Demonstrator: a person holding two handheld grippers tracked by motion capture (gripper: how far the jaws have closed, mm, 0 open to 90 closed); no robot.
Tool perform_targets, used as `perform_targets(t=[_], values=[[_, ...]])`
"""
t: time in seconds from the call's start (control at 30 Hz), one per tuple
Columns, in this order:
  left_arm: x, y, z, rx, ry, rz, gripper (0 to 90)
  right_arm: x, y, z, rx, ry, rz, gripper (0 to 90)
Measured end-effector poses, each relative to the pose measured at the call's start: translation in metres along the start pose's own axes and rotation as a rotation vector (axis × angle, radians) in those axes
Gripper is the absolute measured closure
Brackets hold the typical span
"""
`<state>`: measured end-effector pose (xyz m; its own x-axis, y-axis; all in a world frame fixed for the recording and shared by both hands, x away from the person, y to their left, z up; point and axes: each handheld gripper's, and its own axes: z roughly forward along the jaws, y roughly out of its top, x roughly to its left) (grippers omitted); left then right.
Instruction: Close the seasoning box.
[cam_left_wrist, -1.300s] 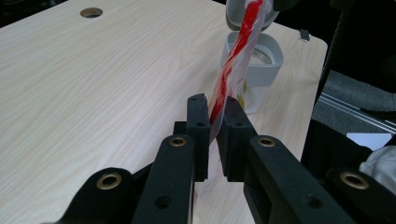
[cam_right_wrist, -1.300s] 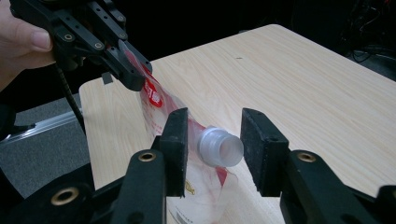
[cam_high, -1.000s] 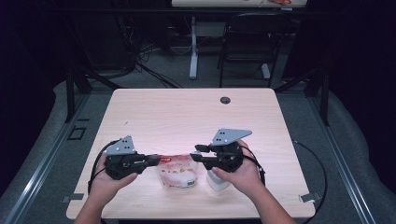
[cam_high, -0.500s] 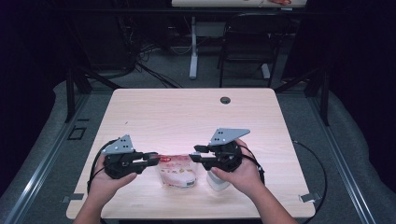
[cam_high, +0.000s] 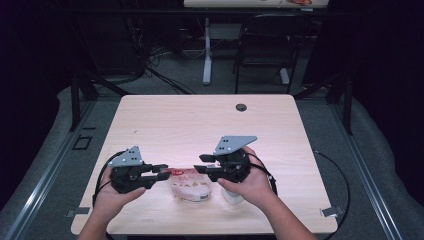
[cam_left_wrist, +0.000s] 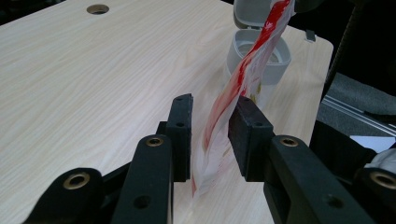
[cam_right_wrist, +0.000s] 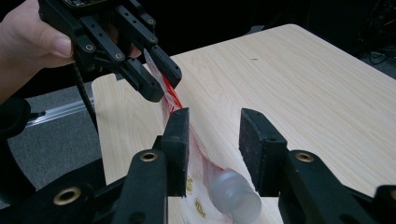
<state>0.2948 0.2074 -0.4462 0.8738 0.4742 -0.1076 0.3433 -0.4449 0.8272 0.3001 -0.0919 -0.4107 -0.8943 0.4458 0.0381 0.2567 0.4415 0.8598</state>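
Left gripper (cam_left_wrist: 210, 135) had just been opening, loose around the limp, slippery red-and-clear plastic bag (cam_left_wrist: 224, 107); pinch its edge. Right gripper (cam_right_wrist: 215, 140) unclenched.

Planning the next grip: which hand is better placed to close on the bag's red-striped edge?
Probably the left. The bag edge runs between the left gripper fingers, which have just been opening. The right gripper straddles a plastic bottle, bag beside one finger.
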Motion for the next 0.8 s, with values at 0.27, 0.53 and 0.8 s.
perform_targets(t=[0.27, 0.53, 0.8], values=[[0.002, -0.003, -0.004, 0.002, 0.006, -0.007, 69.9, 0.005, 0.007, 0.009, 0.012, 0.006, -0.018, 64.2], [0.002, -0.004, -0.005, 0.004, 0.007, -0.005, 69.8, 0.009, 0.010, 0.017, 0.033, 0.027, -0.036, 67.0], [0.002, -0.005, -0.002, 0.002, -0.015, -0.004, 75.0, 0.012, 0.013, 0.027, 0.079, 0.040, -0.066, 70.1]])
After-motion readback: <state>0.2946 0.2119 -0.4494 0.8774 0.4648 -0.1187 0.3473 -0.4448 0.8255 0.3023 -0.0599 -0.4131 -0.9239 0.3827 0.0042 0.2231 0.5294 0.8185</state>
